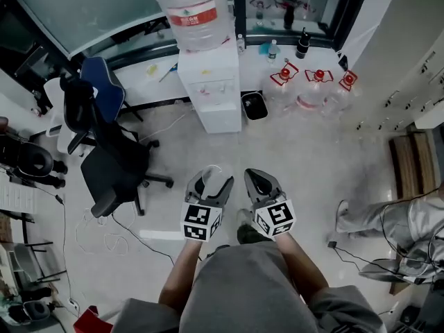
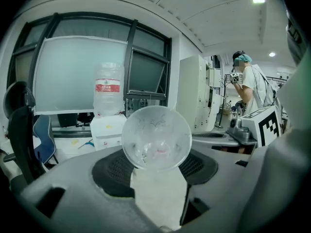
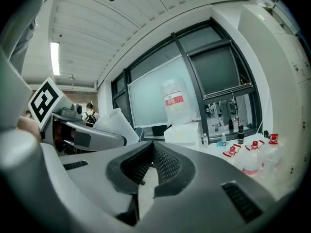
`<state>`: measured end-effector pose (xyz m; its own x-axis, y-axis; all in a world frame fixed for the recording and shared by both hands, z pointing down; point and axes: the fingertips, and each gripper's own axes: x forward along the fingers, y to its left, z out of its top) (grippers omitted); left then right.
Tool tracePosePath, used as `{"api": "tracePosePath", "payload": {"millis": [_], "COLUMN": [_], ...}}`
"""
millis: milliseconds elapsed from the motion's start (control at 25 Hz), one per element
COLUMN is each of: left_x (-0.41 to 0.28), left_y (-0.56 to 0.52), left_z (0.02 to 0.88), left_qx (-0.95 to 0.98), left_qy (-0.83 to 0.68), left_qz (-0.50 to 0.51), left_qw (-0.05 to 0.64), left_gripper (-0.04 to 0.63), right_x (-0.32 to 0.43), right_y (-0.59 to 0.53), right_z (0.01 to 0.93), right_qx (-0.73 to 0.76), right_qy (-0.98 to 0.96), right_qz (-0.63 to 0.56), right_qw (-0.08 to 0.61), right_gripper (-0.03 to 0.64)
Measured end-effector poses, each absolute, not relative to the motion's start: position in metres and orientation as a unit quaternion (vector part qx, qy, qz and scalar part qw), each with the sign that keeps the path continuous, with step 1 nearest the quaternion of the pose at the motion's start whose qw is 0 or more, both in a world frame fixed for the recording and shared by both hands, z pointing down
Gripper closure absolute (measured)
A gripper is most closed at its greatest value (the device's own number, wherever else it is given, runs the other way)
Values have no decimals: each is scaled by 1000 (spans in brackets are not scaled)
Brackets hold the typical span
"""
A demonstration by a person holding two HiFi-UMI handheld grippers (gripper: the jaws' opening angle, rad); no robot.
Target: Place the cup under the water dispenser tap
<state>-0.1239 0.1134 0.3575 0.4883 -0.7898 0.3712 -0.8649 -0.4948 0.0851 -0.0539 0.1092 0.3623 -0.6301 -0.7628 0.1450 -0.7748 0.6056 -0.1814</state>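
**Head view, looking down.** The left gripper (image 1: 210, 184) and right gripper (image 1: 262, 183) sit side by side at lower centre, each with its marker cube nearest the camera. The wearer's forearms and grey shirt cover the floor beneath them. The water dispenser (image 1: 209, 83) stands at upper centre, well apart from both grippers. Its bottle (image 1: 191, 7) is cut off by the top edge, and its tap is too small to make out. An office chair (image 1: 105, 139) stands at left. Red-capped jugs (image 1: 316, 87) are lined up at upper right, and a black bin (image 1: 254, 105) is just beside the dispenser. A second person's legs (image 1: 378, 217) enter at right, with the rest cut off by the frame edge.

**Left gripper view.** The cup (image 2: 156, 137), clear plastic, is clamped between the two jaws at frame centre, one round end facing the camera. Whether this end is the mouth or the base cannot be told. The cup overlaps the dispenser's right edge. The dispenser body and its bottle show at left of centre, far behind. At right, part of the other gripper's marker cube shows, with a standing person (image 2: 253, 89) beyond it.

**Right gripper view.** The jaws are together, their ribbed pads meeting at the tips with nothing between them. The cup-bearing gripper appears at left, its jaws mostly hidden behind its own body. The dispenser and jugs lie in the distance at right of centre.
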Motion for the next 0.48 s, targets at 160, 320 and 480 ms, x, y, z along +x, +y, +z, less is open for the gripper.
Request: {"api": "tracePosePath", "payload": {"millis": [160,320,480], "left_x": [-122,-125,-133], "left_y": [86,61,34], "left_z": [359,363,371], "left_qx": [847,843,838], "left_qy": [-494,-500,-506], "left_qz": [145,147,148], "left_qw": [132,133,139], "left_gripper": [328,328,327], "right_x": [-51,-51,-56], "right_y": [80,56,35], "right_z": [366,370,377], "right_qx": [423,421,421], "right_qy": [-898,-898,-898], "right_qz": [117,122,126], "right_qw": [23,21,23], "right_gripper": [607,607,607]}}
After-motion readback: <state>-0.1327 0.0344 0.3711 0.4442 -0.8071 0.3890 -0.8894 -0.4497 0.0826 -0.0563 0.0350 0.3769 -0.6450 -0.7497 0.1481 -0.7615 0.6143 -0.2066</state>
